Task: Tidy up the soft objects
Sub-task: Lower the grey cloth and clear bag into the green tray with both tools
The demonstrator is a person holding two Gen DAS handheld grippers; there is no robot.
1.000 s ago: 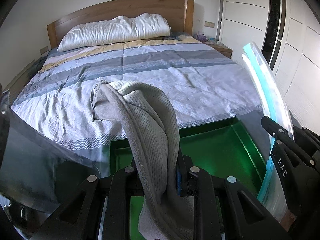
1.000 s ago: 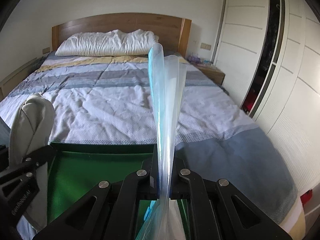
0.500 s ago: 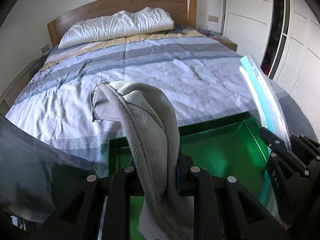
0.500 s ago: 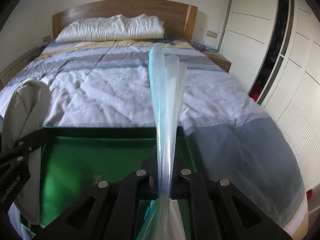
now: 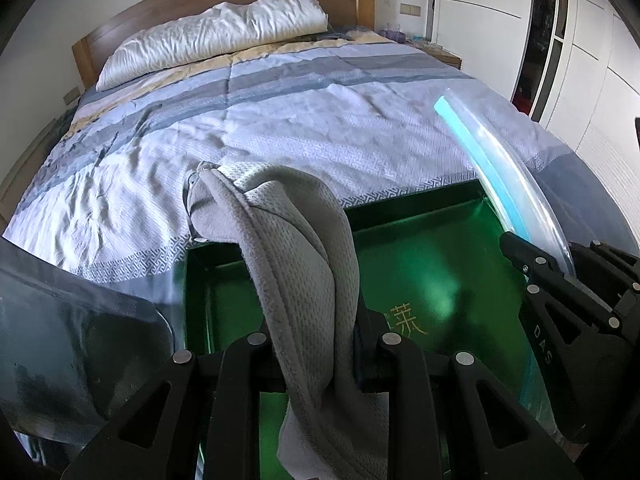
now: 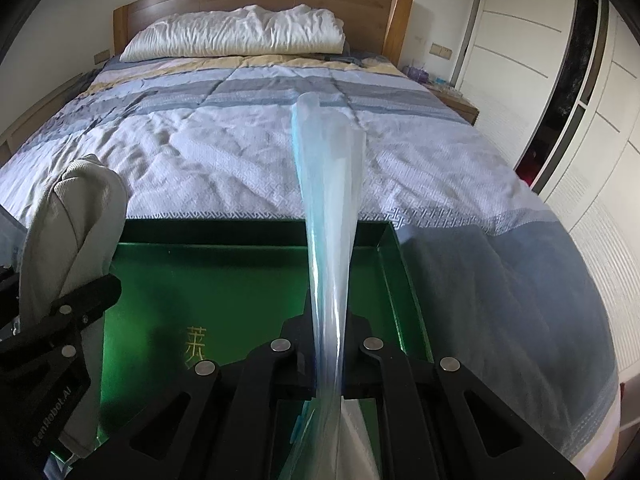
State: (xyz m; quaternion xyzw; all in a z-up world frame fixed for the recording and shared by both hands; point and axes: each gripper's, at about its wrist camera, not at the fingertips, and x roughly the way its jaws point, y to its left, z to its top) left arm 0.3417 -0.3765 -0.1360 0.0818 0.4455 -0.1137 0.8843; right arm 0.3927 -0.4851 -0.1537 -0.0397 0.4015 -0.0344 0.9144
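My left gripper (image 5: 320,344) is shut on a grey knitted garment (image 5: 288,248), which arches up out of the jaws and hangs down below them. In the right wrist view that garment (image 6: 68,224) and the left gripper (image 6: 76,312) show at the left edge. My right gripper (image 6: 328,344) is shut on the edge of a clear plastic bag with a blue strip (image 6: 328,200), which stands up from the jaws. The same bag (image 5: 492,176) and right gripper (image 5: 560,292) appear at the right of the left wrist view. Both grippers hover over a shallow green box (image 6: 240,272) on the foot of the bed.
The bed (image 6: 240,140) has a striped quilt and a white pillow (image 6: 236,36) against a wooden headboard. White wardrobe doors (image 6: 580,120) run along the right. A nightstand (image 6: 452,100) stands at the far right. Part of the clear bag (image 5: 72,332) fills the lower left of the left wrist view.
Both grippers have sunk toward the green box, which now takes up more of each view. The garment and the bag remain held as before.
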